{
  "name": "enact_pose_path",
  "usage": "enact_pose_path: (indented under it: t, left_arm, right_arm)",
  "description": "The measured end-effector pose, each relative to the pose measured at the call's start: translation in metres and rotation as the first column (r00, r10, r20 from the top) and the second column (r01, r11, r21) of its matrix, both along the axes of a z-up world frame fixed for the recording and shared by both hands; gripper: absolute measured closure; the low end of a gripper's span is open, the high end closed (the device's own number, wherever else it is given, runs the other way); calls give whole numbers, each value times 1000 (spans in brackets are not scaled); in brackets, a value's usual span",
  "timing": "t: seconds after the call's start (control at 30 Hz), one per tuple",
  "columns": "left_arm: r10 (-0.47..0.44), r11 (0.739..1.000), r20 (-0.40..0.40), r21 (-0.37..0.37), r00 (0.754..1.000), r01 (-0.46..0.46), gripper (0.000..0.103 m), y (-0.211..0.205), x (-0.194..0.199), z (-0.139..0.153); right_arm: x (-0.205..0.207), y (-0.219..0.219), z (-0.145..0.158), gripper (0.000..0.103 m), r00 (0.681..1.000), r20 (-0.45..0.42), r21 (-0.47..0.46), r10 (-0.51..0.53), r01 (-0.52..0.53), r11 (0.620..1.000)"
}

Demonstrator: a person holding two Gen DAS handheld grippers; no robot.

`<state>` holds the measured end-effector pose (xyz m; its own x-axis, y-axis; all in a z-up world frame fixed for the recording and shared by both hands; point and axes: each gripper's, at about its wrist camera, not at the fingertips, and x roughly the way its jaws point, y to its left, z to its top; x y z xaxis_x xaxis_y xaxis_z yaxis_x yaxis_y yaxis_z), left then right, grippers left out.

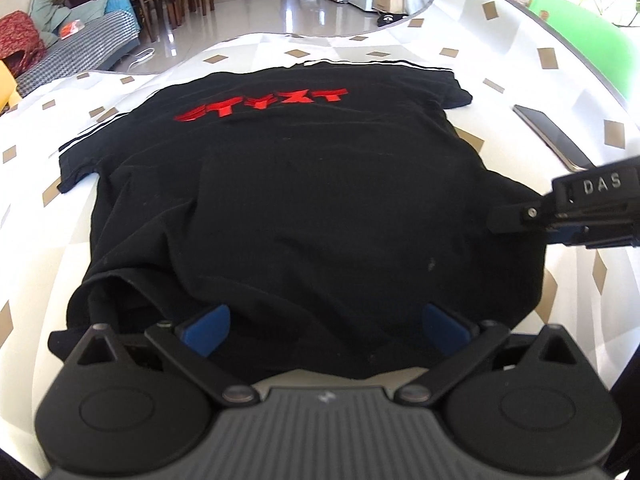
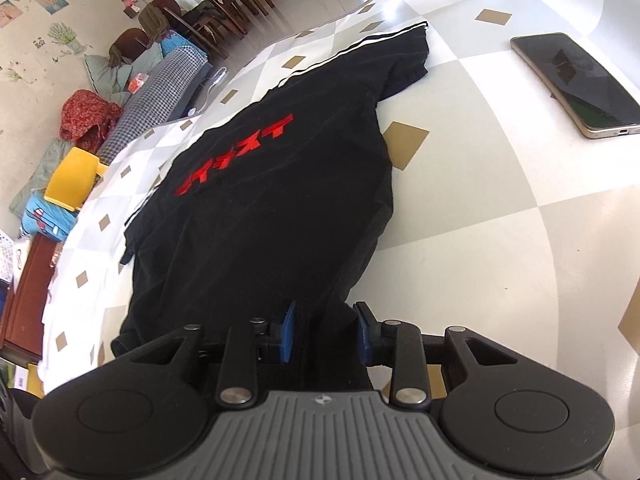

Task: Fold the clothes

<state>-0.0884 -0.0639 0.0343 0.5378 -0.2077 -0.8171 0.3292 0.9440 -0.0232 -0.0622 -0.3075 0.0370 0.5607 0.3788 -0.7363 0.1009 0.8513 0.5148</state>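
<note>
- Left wrist view is showing a black T-shirt (image 1: 304,200) lying spread on the surface (image 1: 520,60), which is wearing a white cloth with tan diamond patches; the red lettering (image 1: 262,106) is sitting toward the far end.
- The left gripper (image 1: 326,326) is hovering at the near hem, its jaws standing wide apart with the blue pads (image 1: 210,330) flanking the cloth and gripping nothing that I can see.
- The near left corner of the shirt is bunching up in a loose fold.
- The right gripper (image 1: 516,220) is reaching in from the right, meeting the shirt's near right edge.
- Right wrist view is showing the right gripper's (image 2: 326,332) jaws drawn in narrow, with a ridge of black fabric running between the blue pads (image 2: 289,332); they are appearing to pinch it, though contact is hard to confirm.
- A phone (image 2: 576,84) is lying face up on the surface, to the right of the shirt and well apart from it.
- A white-striped sleeve (image 2: 404,52) is stretching out at the far end.
</note>
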Motion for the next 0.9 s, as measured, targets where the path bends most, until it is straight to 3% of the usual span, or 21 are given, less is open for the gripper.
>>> enact_pose_path:
  t: [0.3, 0.47, 0.9]
  left_arm:
    - [-98, 994, -9, -43, 995, 97, 0, -16, -6, -4]
    - [-102, 994, -6, -35, 995, 101, 0, -21, -3, -10]
    - [-126, 981, 12, -144, 992, 127, 0, -14, -1, -1]
  right_arm:
    - [14, 16, 3, 72, 998, 52, 48, 40, -42, 998]
    - [25, 27, 2, 72, 996, 72, 60, 54, -58, 996]
    - [46, 37, -3, 68, 993, 87, 84, 74, -81, 993]
